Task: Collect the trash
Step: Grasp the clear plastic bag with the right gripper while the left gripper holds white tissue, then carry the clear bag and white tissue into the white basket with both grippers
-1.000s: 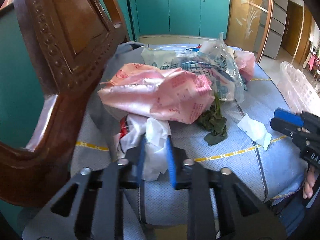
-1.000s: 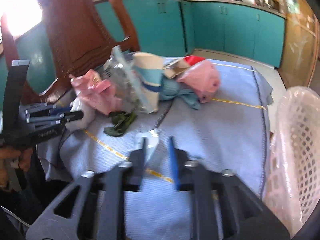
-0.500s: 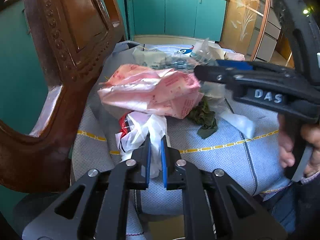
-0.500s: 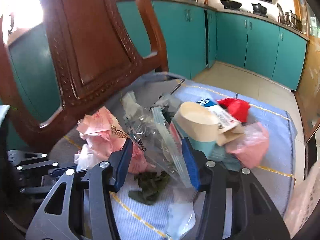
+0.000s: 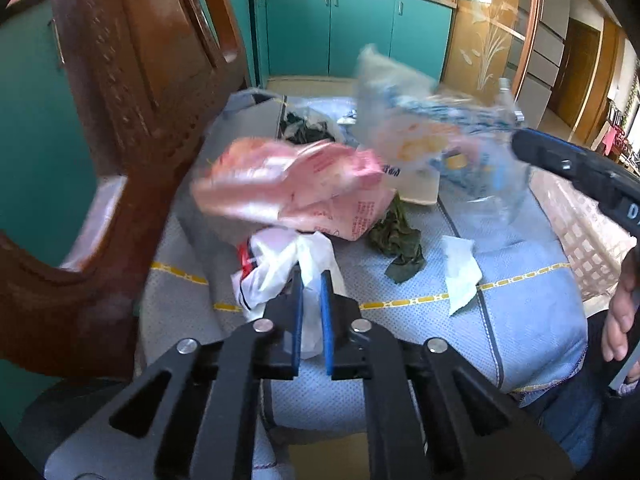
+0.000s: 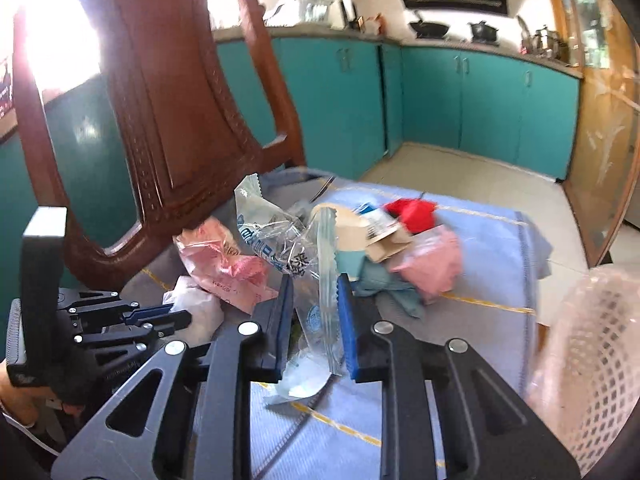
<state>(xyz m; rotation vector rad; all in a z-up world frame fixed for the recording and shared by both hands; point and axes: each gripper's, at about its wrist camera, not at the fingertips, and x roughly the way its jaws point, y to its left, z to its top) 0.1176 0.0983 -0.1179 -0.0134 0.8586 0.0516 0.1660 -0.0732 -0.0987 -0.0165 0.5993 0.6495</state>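
Trash lies on a blue cloth (image 5: 520, 280) over a chair seat. My left gripper (image 5: 311, 280) is shut on a white crumpled plastic bag (image 5: 280, 268) at the near left of the pile. My right gripper (image 6: 316, 284) is shut on a clear printed plastic bag (image 6: 280, 240) and holds it lifted; the bag (image 5: 432, 136) looks blurred and raised in the left wrist view. A pink wrapper (image 5: 304, 184), green leaves (image 5: 396, 240) and a white tissue (image 5: 460, 276) lie on the cloth. A paper cup (image 6: 352, 236), red scrap (image 6: 412, 212) and pink bag (image 6: 432, 264) lie further back.
The carved wooden chair back (image 5: 132, 120) rises close on the left. A pale lattice basket (image 6: 592, 360) stands at the right of the seat, also in the left wrist view (image 5: 576, 232). Teal cabinets (image 6: 480, 108) line the far wall.
My right gripper has closed on the clear plastic bag and lifted it up and to the right. My left gripper stays shut on the white bag.
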